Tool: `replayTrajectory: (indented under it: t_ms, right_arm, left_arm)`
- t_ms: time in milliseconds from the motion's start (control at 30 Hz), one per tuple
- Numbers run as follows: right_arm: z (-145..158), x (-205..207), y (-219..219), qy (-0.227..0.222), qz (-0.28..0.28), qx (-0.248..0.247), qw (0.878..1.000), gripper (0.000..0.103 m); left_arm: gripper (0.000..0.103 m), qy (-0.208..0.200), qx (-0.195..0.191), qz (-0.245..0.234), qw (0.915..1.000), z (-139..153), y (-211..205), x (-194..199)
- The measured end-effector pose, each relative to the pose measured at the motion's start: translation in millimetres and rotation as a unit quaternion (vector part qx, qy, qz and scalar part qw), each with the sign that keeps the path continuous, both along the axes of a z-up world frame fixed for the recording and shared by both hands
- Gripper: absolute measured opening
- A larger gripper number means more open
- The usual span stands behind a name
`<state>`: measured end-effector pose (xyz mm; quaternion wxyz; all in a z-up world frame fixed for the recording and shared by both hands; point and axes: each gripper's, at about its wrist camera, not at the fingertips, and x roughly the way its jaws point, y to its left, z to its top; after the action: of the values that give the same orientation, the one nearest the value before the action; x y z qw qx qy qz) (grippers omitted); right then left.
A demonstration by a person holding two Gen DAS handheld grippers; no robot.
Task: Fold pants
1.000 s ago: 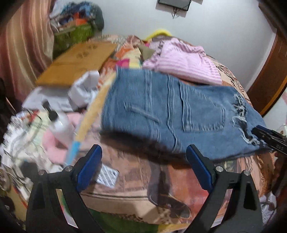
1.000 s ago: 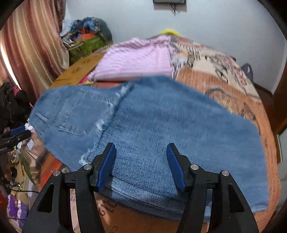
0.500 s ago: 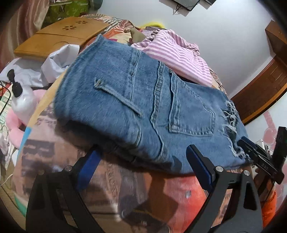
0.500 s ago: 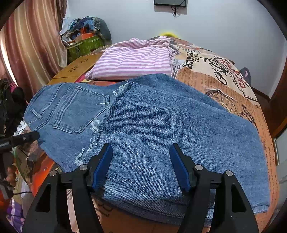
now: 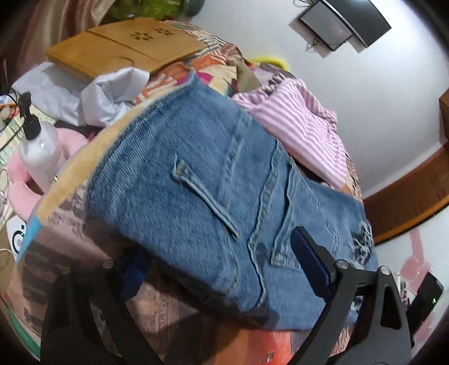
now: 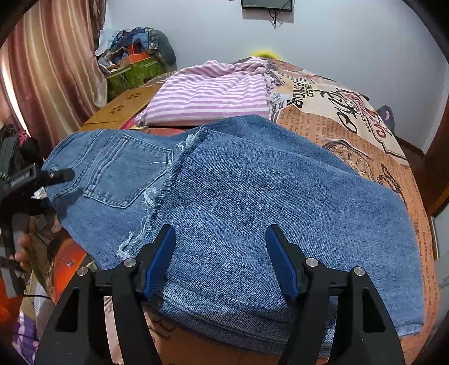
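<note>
Right wrist view: jeans (image 6: 252, 182) fill mid-frame, legs folded over the seat. Right gripper (image 6: 220, 258) gapes, empty, at the lower fold; left gripper (image 5: 216, 269), also wide, straddles the waistband. Best pinch every layer squarely before folding again.

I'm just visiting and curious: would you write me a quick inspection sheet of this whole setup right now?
Surface: bed cover printed like newspaper.
Job's things: jeans folded, frayed hem over the back pocket.
Clutter: striped top, wooden board, lotion bottle, white cloth.
Grippers: left gripper open, at the waistband end; right gripper open over the fold.
Cables: cord under the wall screen.
Surroundings: curtain, wall, heaped pile.
</note>
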<state>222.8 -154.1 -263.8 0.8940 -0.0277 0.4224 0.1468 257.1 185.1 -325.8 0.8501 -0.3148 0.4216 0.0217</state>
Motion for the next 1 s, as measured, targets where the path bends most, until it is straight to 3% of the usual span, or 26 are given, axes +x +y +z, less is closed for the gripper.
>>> replayTrajectory:
  t_ms: [100, 167, 300, 367, 433, 667, 833, 1000]
  right_arm:
    - [0, 0, 0, 0.0, 0.0, 0.001, 1.0, 0.064]
    - [0, 0, 0, 0.0, 0.0, 0.003, 1.0, 0.064]
    - [1, -1, 0, -0.001, 0.0, 0.004, 1.0, 0.064]
    - [0, 0, -1, 0.0, 0.0, 0.004, 1.0, 0.064]
    - [1, 0, 0, 0.002, -0.001, 0.005, 1.0, 0.064]
    - [11, -1, -7, 0.023, -0.005, 0.034, 0.999, 0.063]
    - [28, -8, -18, 0.005, -0.015, 0.049, 0.999, 0.063]
    - [26, -1, -6, -0.002, -0.001, 0.035, 0.999, 0.063]
  left_arm:
    - [0.087, 0.003, 0.041, 0.0, 0.9992, 3, -7, 8]
    - [0.075, 0.006, 0.072, -0.002, 0.9974, 4, -11, 15]
    - [0.057, 0.009, 0.09, -0.01, 0.9959, 6, -12, 23]
    - [0.036, 0.0, 0.116, -0.009, 0.9932, 14, -15, 22]
    - [0.034, -0.013, 0.153, -0.018, 0.988, 25, -19, 20]
    - [0.031, -0.026, 0.176, -0.03, 0.9835, 46, -21, 8]
    - [0.031, -0.054, 0.218, -0.035, 0.9738, 75, -28, -20]
    - [0.031, -0.093, 0.254, -0.045, 0.9617, 113, -46, -38]
